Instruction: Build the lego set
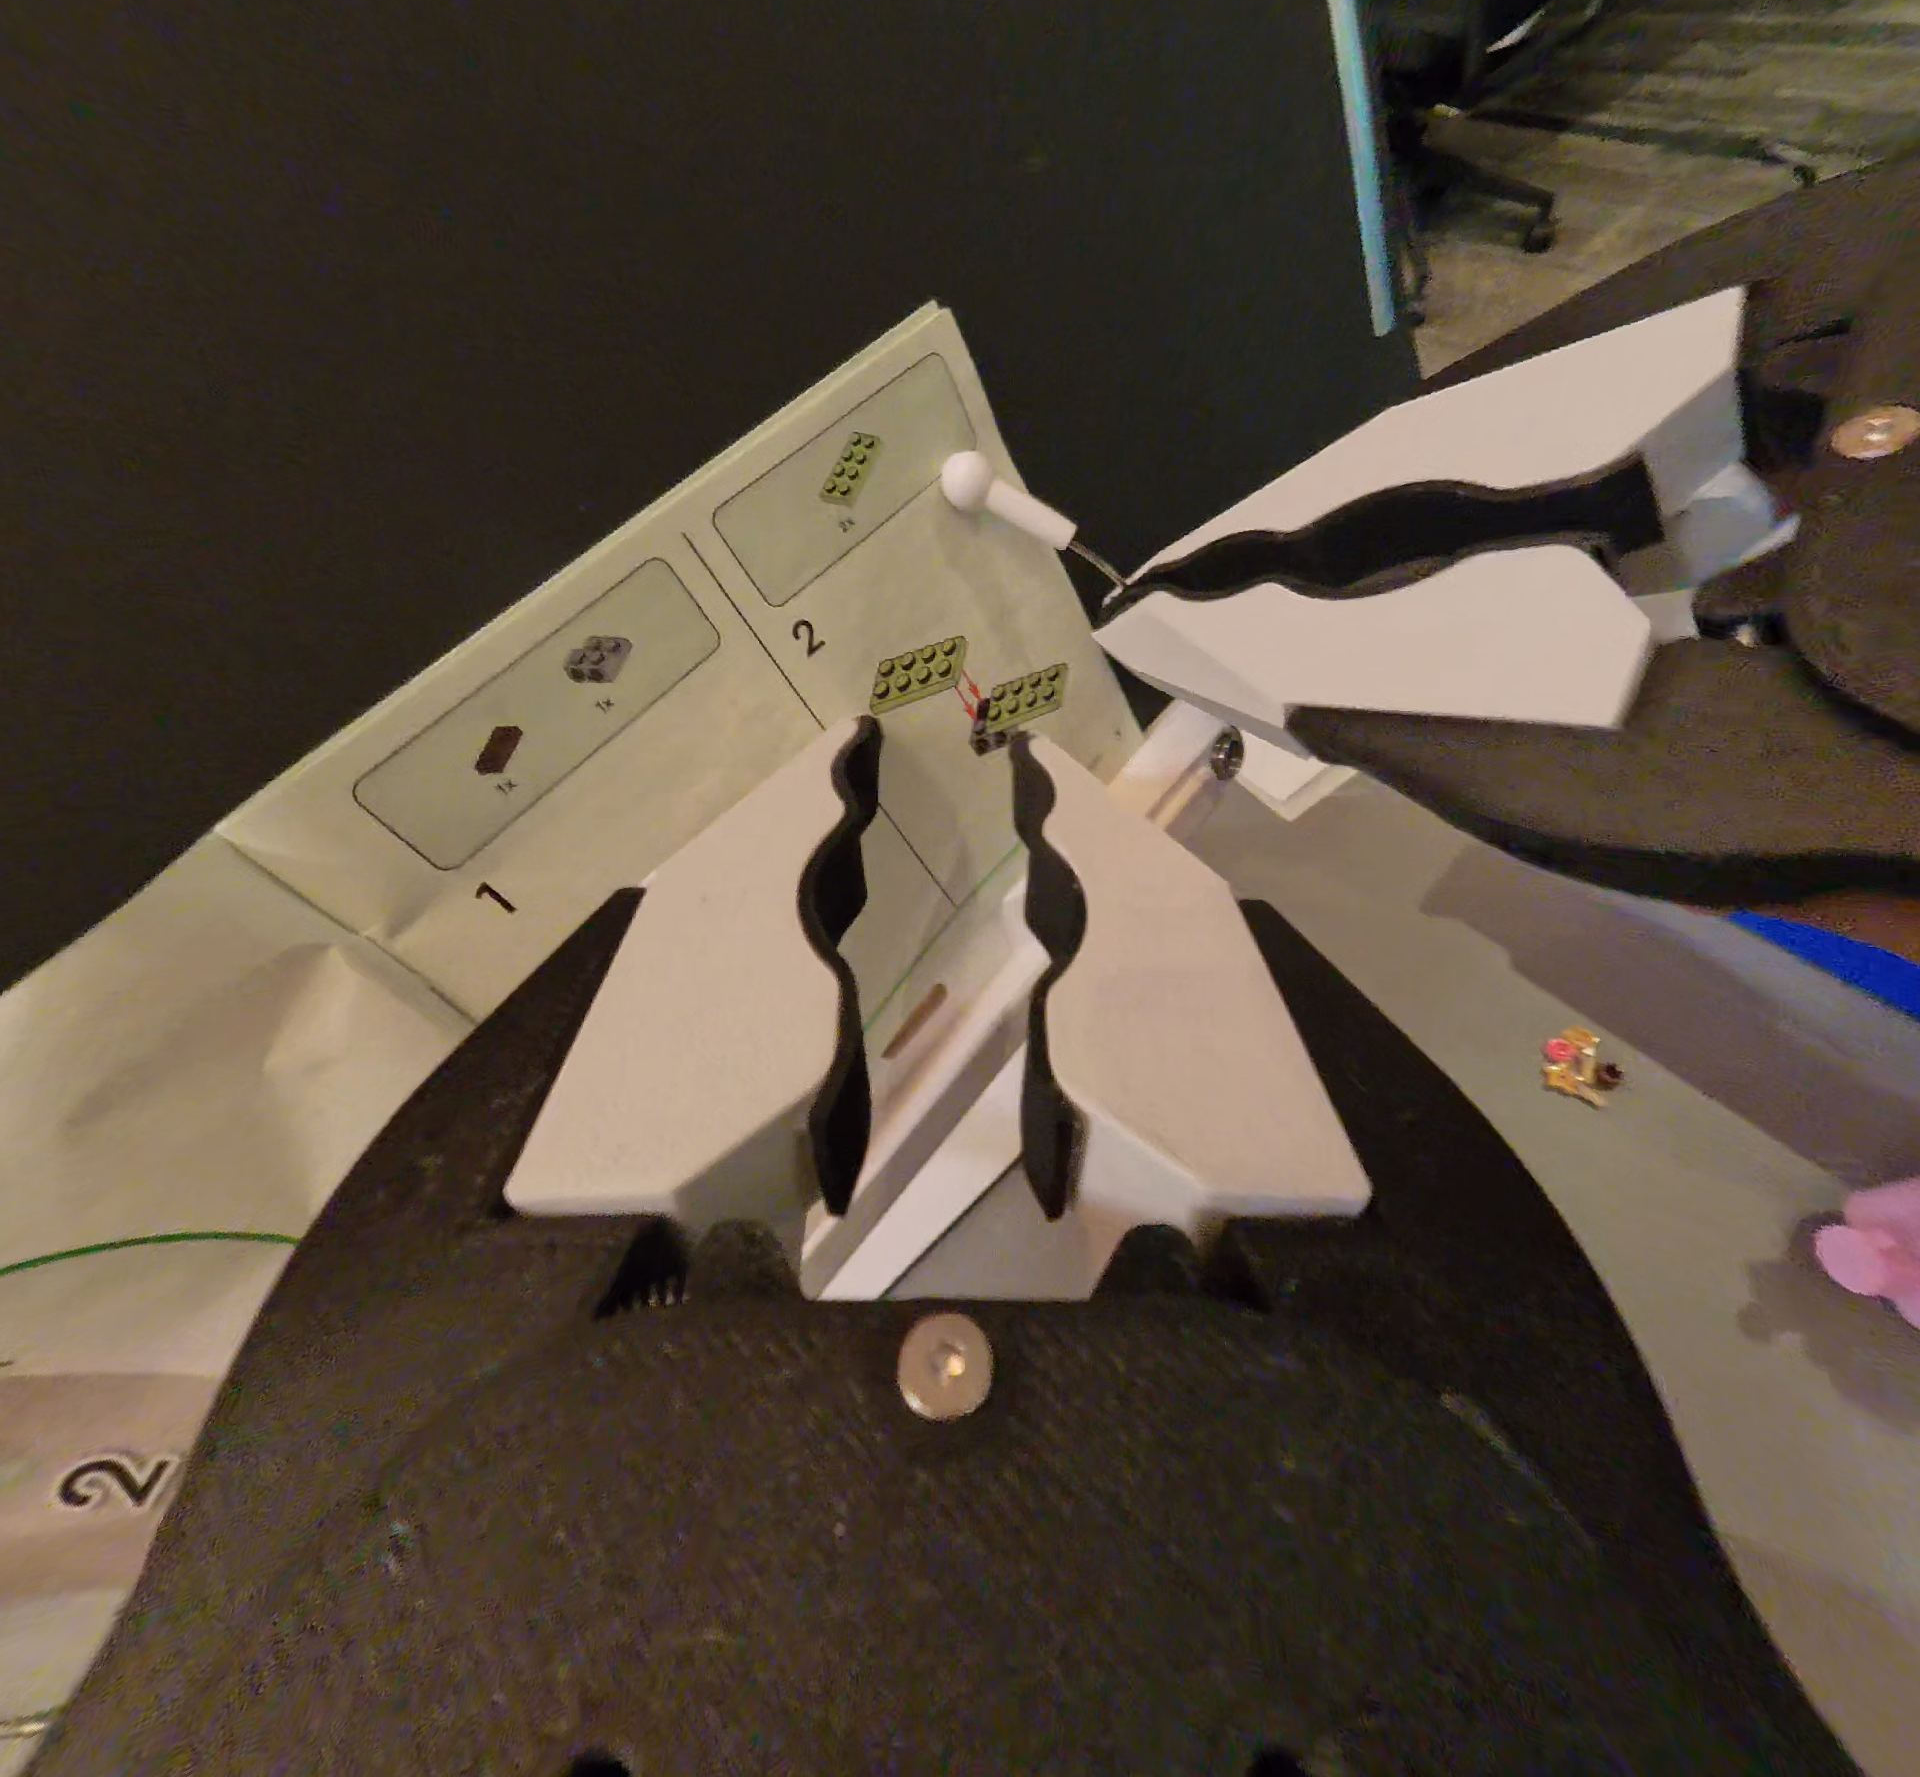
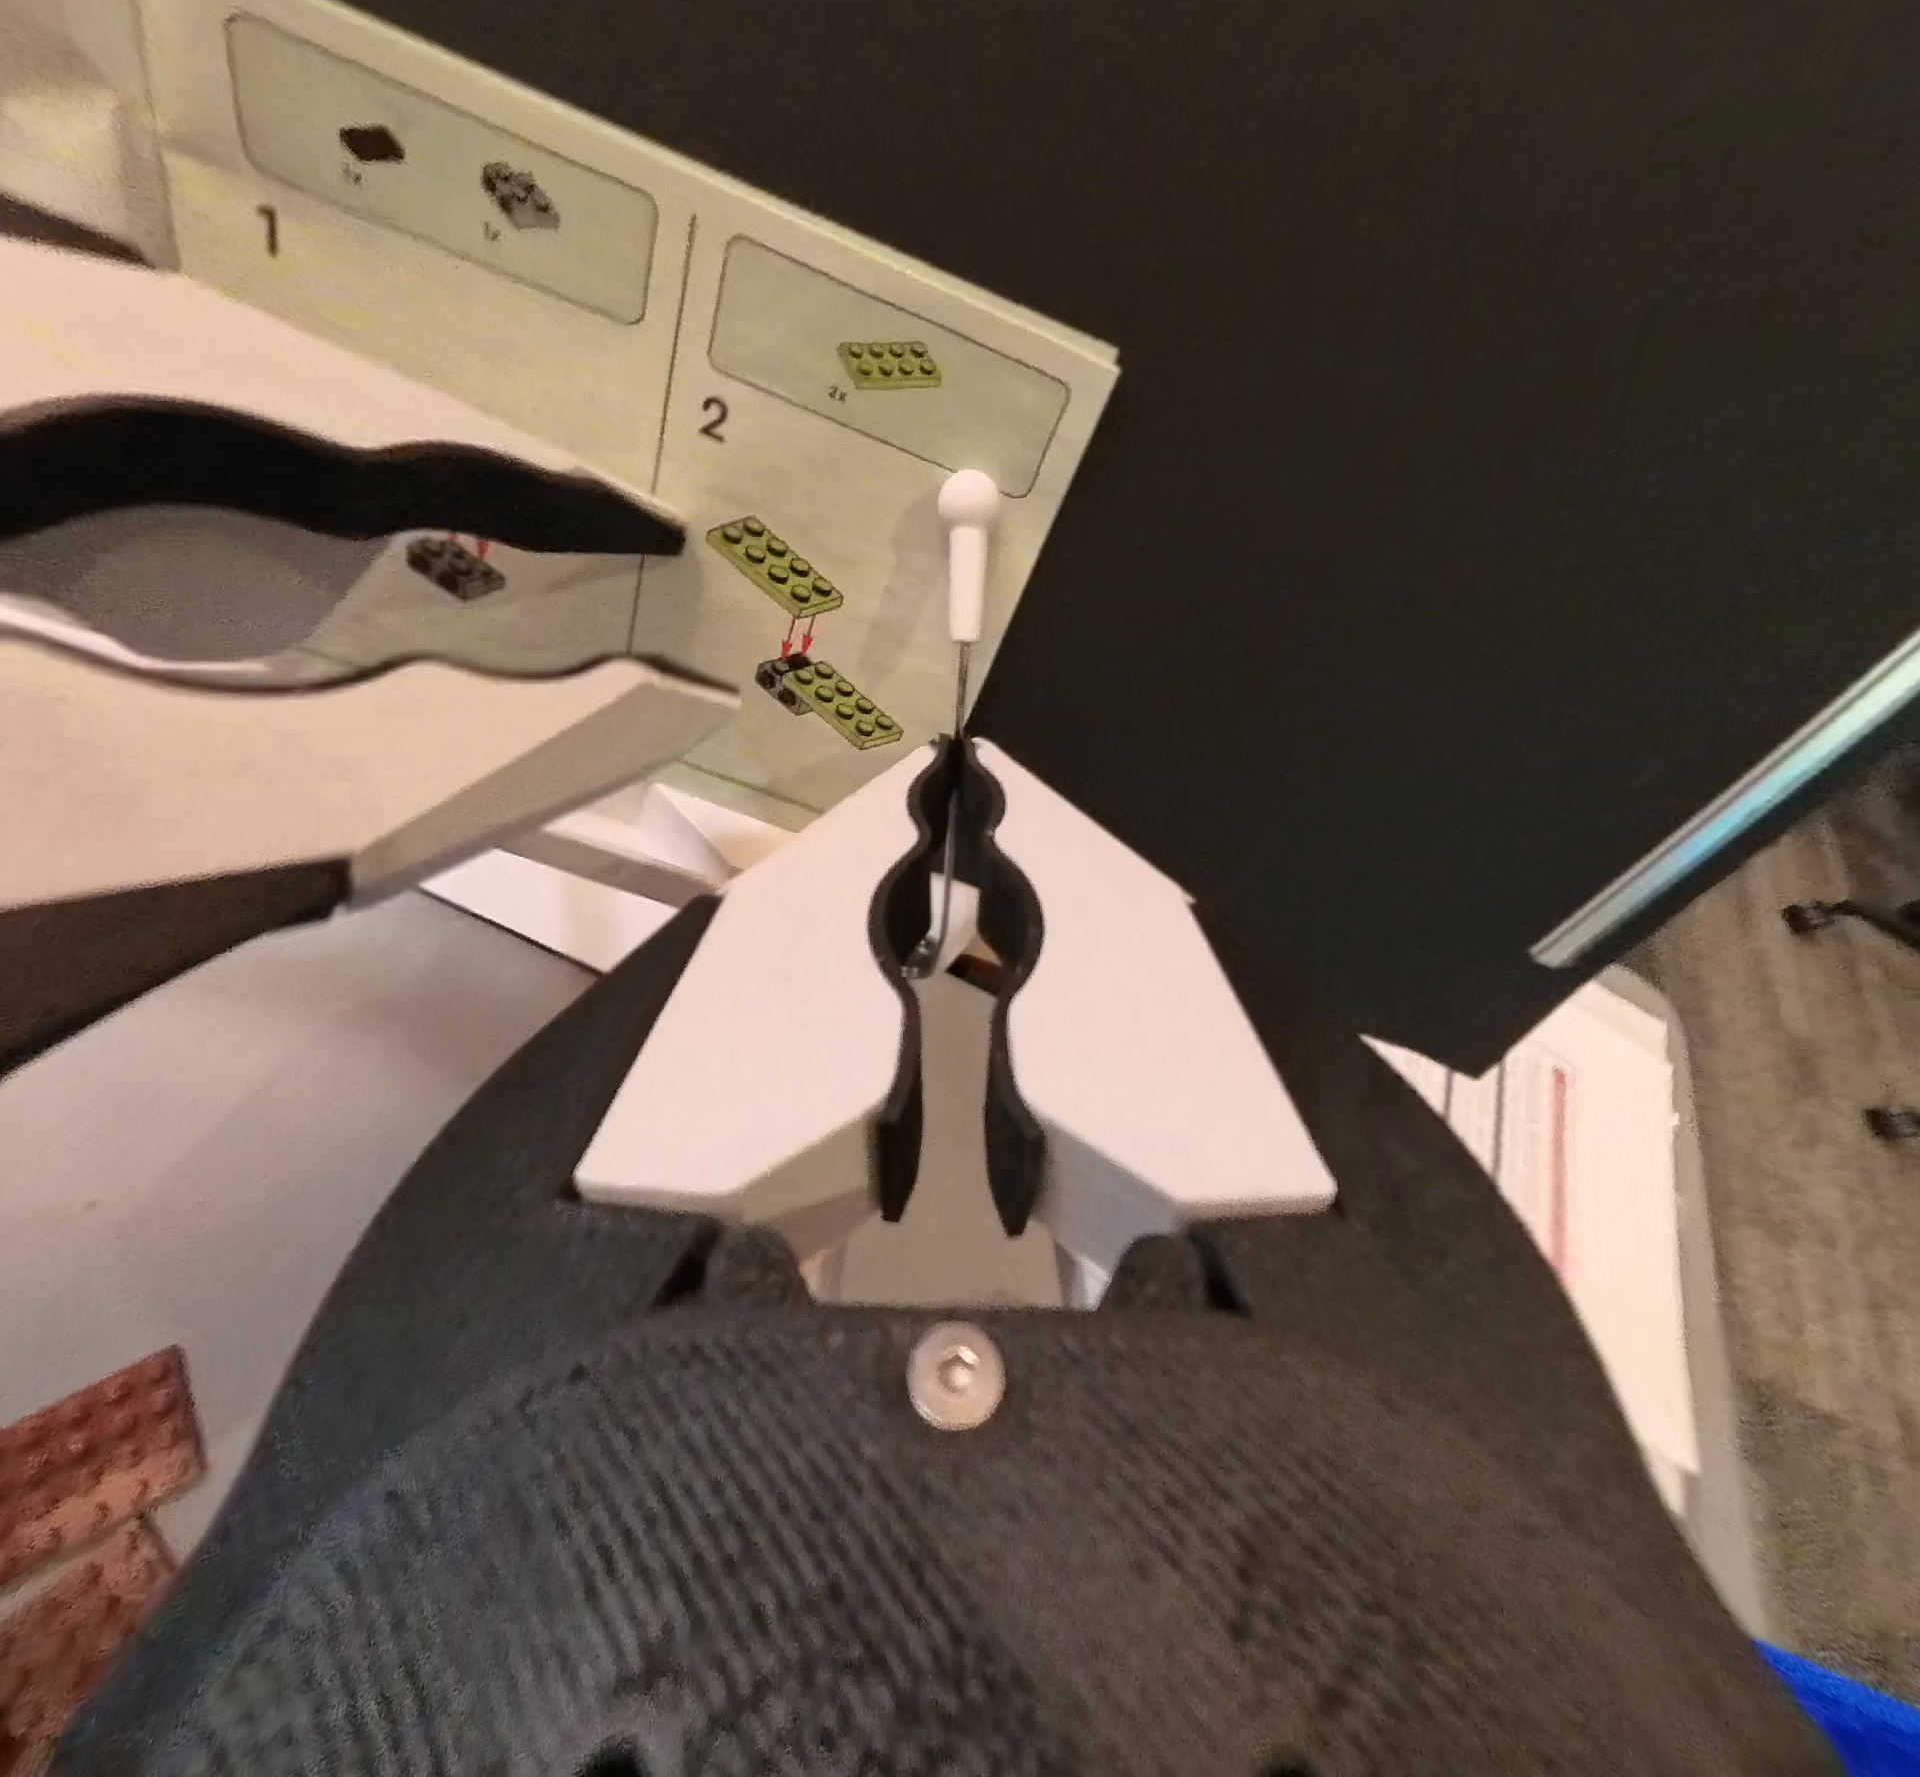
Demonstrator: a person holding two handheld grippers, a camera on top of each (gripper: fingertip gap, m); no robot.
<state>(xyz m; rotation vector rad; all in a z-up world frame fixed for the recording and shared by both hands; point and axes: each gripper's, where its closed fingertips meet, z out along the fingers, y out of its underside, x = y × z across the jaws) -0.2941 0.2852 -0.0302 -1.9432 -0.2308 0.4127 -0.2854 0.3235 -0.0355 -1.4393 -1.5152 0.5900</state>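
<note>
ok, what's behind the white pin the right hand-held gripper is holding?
Behind the white pin: the instruction sheet, at the edge of its second panel. Past the sheet, only a dark backdrop. The pin's wire end is hidden between the right hand-held gripper pads.

Left gripper (image 1: 940, 740): black, coarse-textured body flaring wide; two white angular fingers (image 1: 665, 1031) lined with wavy black pads (image 1: 836, 979); one silver screw (image 1: 943, 1366) centred below the fingers. Right gripper (image 2: 954, 745): same build, black body with ribbed print lines, white faceted fingers (image 2: 758, 1041), scalloped black pads (image 2: 902, 1083), silver screw (image 2: 956, 1389).
</note>
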